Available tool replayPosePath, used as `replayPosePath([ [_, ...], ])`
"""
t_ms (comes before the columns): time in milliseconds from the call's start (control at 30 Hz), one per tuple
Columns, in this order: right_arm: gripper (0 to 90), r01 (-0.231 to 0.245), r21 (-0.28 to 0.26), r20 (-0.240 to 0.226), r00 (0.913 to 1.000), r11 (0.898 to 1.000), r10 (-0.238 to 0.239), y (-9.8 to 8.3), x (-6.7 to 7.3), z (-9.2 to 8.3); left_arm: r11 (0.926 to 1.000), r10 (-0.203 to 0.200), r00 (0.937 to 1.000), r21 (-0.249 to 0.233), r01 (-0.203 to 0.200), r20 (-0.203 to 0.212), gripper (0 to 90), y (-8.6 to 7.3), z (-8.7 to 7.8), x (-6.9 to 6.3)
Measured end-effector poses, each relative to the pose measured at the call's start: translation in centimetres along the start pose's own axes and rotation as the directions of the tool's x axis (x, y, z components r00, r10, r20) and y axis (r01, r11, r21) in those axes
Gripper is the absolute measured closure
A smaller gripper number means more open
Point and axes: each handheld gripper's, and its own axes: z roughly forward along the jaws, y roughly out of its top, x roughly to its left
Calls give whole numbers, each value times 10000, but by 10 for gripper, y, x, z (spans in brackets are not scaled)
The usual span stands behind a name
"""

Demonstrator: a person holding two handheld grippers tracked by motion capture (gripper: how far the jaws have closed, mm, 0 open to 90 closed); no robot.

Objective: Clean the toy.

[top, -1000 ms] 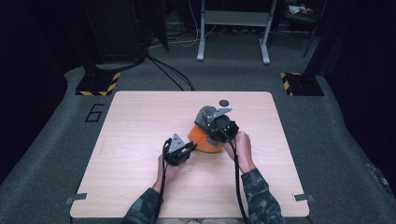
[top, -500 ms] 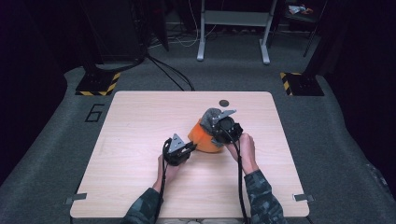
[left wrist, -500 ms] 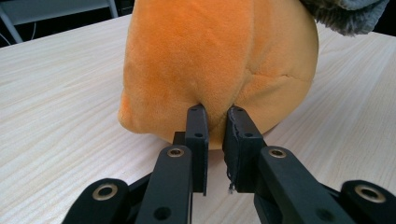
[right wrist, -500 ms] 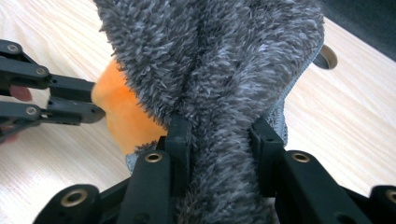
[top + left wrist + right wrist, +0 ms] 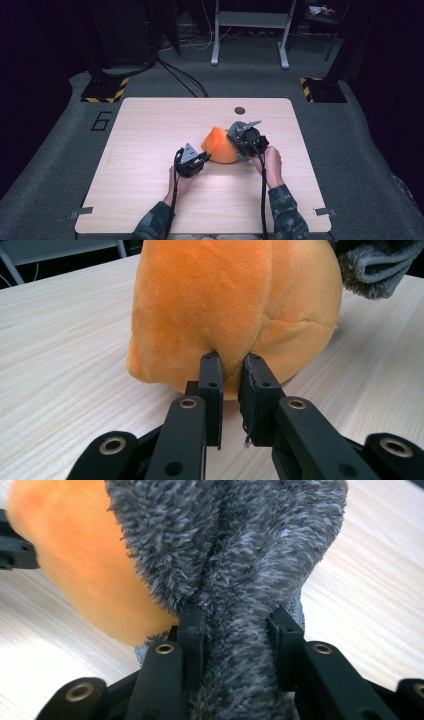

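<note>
Two grippers meet at the orange plush toy (image 5: pixel 220 146), which lies near the middle of my table (image 5: pixel 130 150): the left gripper (image 5: pixel 231 365) pinches a fold of its orange fabric (low, near side), the right gripper (image 5: pixel 235 620) clamps its grey furry part (image 5: pixel 235 545)

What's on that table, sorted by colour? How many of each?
Orange: 1, the plush body
Grey: 1, the fuzzy piece attached to it
Black: 2, the left tool and the right tool
Total: 4
</note>
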Motion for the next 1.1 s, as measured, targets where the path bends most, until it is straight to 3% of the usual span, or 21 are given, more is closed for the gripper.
replayPosePath([
  [133,662,-54,208,34,10000,9998,53,-2,-3,5,9999,-105,9999,-28,105,0,802,0,0,-1],
  [433,663,-767,870,-17,9970,9933,771,-10,-11,24,10000,-79,10000,-29,79,0,802,0,0,0],
  [667,663,-766,1595,-116,9968,9842,795,-17,-20,42,10000,-92,10000,-30,92,-10,802,0,0,0],
  [767,665,-952,1420,98,9955,9853,948,-18,-22,36,9999,-108,9999,-21,108,-46,802,-1,0,0],
  [867,666,-1065,827,208,9942,9909,1051,-14,-22,19,9999,-113,9999,-21,113,-52,801,-1,0,0],
  [933,666,-844,137,276,9961,9963,840,-9,-18,4,9999,-106,9999,-14,106,-41,800,0,0,0],
  [1000,666,-538,-228,69,9985,9983,539,-1,-10,-8,9999,-116,9999,-20,116,-66,799,-1,0,0],
  [1100,668,-345,-283,-412,9986,9990,334,5,0,-8,9999,-150,9998,-16,150,-154,794,-1,0,0],
])
